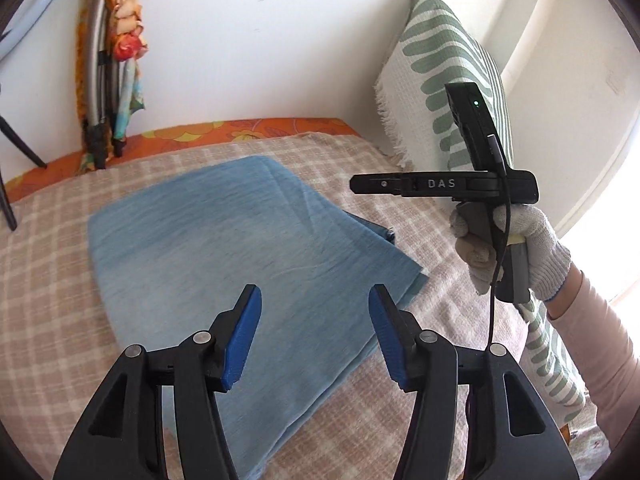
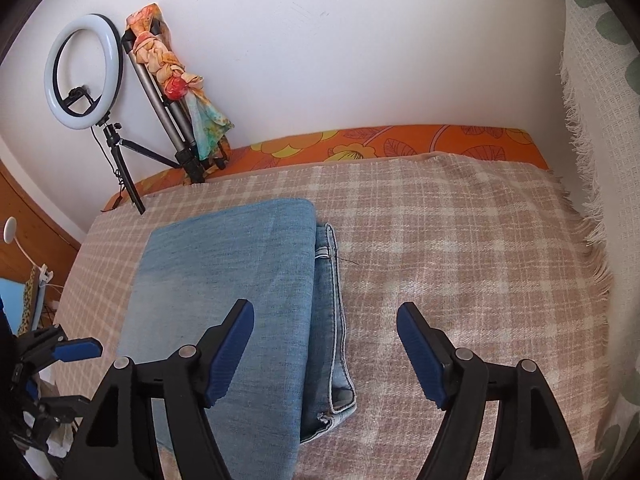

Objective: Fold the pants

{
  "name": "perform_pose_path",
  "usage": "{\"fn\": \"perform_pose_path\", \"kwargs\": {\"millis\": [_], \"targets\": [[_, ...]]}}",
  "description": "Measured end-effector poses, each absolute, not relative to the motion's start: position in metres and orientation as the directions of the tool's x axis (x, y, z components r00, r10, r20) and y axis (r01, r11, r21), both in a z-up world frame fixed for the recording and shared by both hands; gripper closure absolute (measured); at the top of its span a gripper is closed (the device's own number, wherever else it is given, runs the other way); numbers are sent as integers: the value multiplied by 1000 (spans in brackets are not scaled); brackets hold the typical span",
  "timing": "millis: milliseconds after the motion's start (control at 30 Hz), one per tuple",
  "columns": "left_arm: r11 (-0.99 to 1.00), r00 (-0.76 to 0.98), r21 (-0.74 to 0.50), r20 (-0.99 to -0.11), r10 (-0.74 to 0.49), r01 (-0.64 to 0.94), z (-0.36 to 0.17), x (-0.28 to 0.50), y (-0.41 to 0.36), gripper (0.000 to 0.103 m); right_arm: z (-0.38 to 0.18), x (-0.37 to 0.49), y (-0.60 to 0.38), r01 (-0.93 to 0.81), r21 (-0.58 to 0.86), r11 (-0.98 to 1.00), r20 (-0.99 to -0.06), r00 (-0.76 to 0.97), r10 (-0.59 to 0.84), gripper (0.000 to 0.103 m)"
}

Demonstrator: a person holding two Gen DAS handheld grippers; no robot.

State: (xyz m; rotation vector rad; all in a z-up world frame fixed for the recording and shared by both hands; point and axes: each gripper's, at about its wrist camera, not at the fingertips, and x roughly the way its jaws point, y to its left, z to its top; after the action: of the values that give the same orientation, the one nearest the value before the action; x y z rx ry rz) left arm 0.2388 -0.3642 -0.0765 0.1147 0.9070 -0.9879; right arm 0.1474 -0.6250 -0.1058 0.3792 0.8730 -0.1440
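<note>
Folded pants (image 2: 224,304) lie lengthwise toward the bed's (image 2: 460,264) far edge beneath both released claws, left claw (image 1: 314,336) nearer, right claw (image 2: 326,356) over their edge.

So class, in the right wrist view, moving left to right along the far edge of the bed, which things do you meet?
ring light → tripod wrapped in a floral scarf → orange floral sheet → fringed white-and-green throw.
</note>
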Motion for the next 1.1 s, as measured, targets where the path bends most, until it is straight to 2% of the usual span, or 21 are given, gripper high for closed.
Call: {"fn": "perform_pose_path", "kwargs": {"millis": [100, 433, 1000, 1033, 1067, 1100], "targets": [[632, 255, -300, -730, -634, 715, -85, 255, -339, 47, -112, 156, -625, 252, 305, 918, -776, 625, 86, 26], [723, 203, -401, -781, -591, 563, -133, 301, -297, 46, -149, 184, -630, 233, 413, 880, -805, 545, 233, 25], [711, 151, -455, -777, -612, 537, -159, 314, -305, 46, -166, 189, -636, 167, 514, 841, -768, 525, 366, 23], [709, 154, -455, -775, -613, 539, -159, 314, -306, 46, -167, 189, -636, 155, 525, 837, -761, 526, 380, 24], [707, 156, -455, -772, -616, 542, -159, 315, -306, 46, -167, 190, -634, 137, 543, 829, -750, 523, 405, 31], [704, 157, -457, -769, -620, 544, -159, 315, -307, 46, -169, 191, -633, 123, 557, 821, -743, 514, 428, 33]]}}
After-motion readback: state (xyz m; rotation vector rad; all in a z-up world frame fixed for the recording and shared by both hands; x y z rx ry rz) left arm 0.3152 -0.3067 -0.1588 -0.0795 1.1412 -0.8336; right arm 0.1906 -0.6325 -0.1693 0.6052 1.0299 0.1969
